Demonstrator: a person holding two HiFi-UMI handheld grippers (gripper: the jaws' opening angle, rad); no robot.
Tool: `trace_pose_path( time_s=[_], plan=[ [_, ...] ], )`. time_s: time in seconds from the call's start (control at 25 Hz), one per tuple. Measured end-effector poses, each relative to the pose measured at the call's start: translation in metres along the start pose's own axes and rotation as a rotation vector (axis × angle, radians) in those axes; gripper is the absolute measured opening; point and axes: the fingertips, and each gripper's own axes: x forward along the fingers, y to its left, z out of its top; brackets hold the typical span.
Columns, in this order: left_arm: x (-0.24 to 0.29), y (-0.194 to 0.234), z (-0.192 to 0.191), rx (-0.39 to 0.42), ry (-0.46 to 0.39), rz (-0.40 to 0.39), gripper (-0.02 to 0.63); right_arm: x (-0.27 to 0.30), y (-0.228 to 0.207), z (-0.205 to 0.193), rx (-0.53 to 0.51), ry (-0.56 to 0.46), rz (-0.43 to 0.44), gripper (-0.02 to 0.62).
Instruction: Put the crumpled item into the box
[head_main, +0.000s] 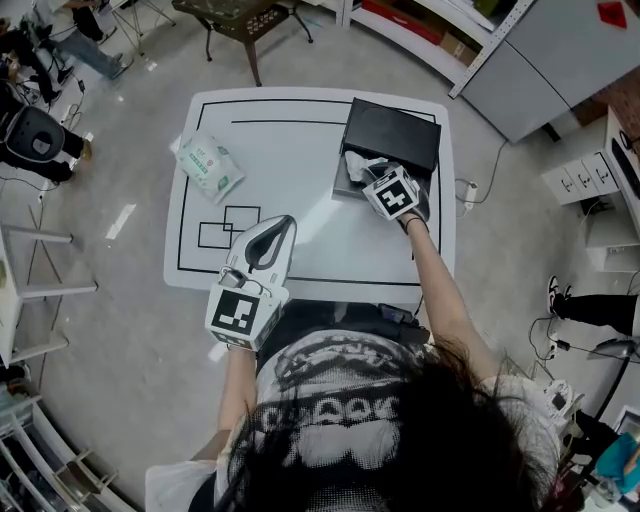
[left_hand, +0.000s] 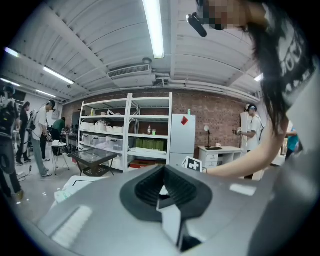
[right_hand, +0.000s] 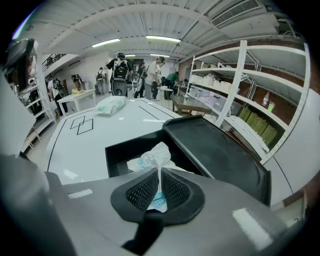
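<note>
A crumpled white wrapper with blue print (right_hand: 152, 159) is pinched between the pads of my right gripper (right_hand: 159, 189), which is shut on it. The wrapper hangs just over the open black box (right_hand: 122, 150), whose lid (right_hand: 220, 155) leans back behind it. In the head view the box (head_main: 352, 185) stands at the table's far right, with the right gripper (head_main: 378, 180) over its opening and the wrapper (head_main: 362, 167) showing pale inside the rim. My left gripper (head_main: 278, 228) stays over the table's near edge, jaws together with nothing in them, tilted upward at the room (left_hand: 161, 192).
A soft green-and-white pack (head_main: 208, 165) lies at the far left of the white table (head_main: 300, 150); it also shows in the right gripper view (right_hand: 110, 105). Two overlapping black squares (head_main: 228, 228) are drawn near the left gripper. Shelving and people stand around the table.
</note>
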Motion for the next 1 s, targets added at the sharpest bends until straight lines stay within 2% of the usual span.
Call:
trace_pose_path(
  time_s=[0.24, 0.4, 0.64, 1.0],
  plan=[
    [-0.006, 0.003, -0.003, 0.002, 0.003, 0.002, 0.000, 0.013, -0.004, -0.009, -0.022, 0.060, -0.006, 0.033],
    [-0.007, 0.002, -0.004, -0.001, 0.009, -0.003, 0.000, 0.007, -0.009, -0.008, -0.016, 0.056, -0.019, 0.112],
    [-0.003, -0.003, -0.002, 0.002, 0.010, -0.015, 0.000, -0.021, 0.000, 0.007, -0.010, -0.022, 0.004, 0.118],
    [0.008, -0.021, -0.003, 0.011, 0.009, -0.036, 0.000, -0.096, 0.019, 0.028, 0.016, -0.222, -0.002, 0.100]
  ],
)
